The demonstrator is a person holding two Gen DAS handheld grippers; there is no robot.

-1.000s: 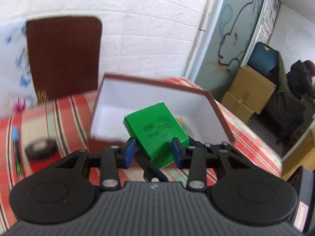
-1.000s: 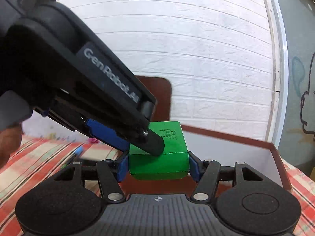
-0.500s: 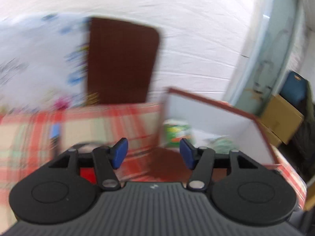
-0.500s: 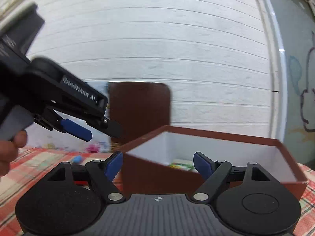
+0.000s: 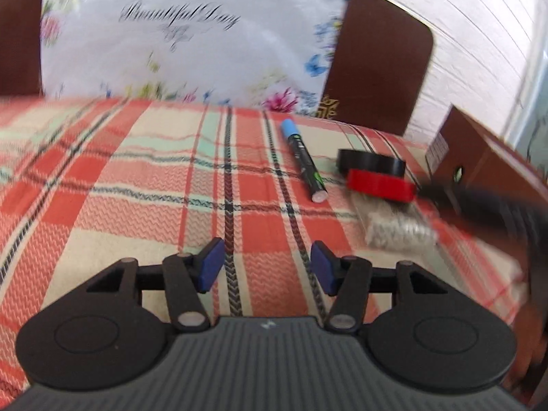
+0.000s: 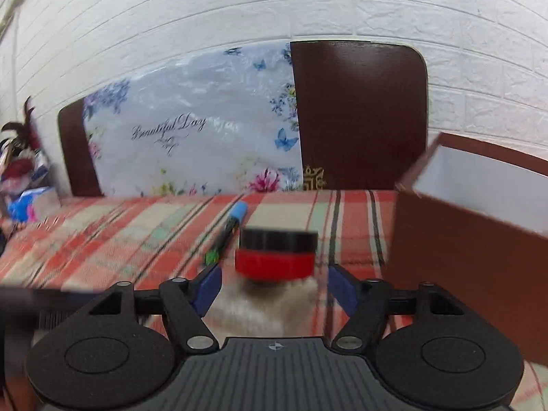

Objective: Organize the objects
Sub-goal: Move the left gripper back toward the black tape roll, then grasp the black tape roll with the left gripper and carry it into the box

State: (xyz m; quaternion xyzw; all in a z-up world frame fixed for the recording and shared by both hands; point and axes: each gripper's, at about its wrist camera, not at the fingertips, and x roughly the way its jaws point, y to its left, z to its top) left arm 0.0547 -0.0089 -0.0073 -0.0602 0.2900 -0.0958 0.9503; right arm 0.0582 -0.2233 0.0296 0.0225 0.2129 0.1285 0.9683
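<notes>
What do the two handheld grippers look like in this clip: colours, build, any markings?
Both match: the left gripper and right gripper have a ribbed dark-grey body with a small white emblem, two round black side housings, black linkage arms with silver pivot pins, and blue finger pads. No cables or sleeves show.

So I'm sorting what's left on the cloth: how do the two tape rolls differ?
Colour: the black tape roll is black, the red tape roll red. Place: the black tape roll lies farther back, next to the marker; the red tape roll lies nearer the right gripper, overlapping a clear packet. Both lie flat, touching, near the brown box, and look alike in size.
</notes>
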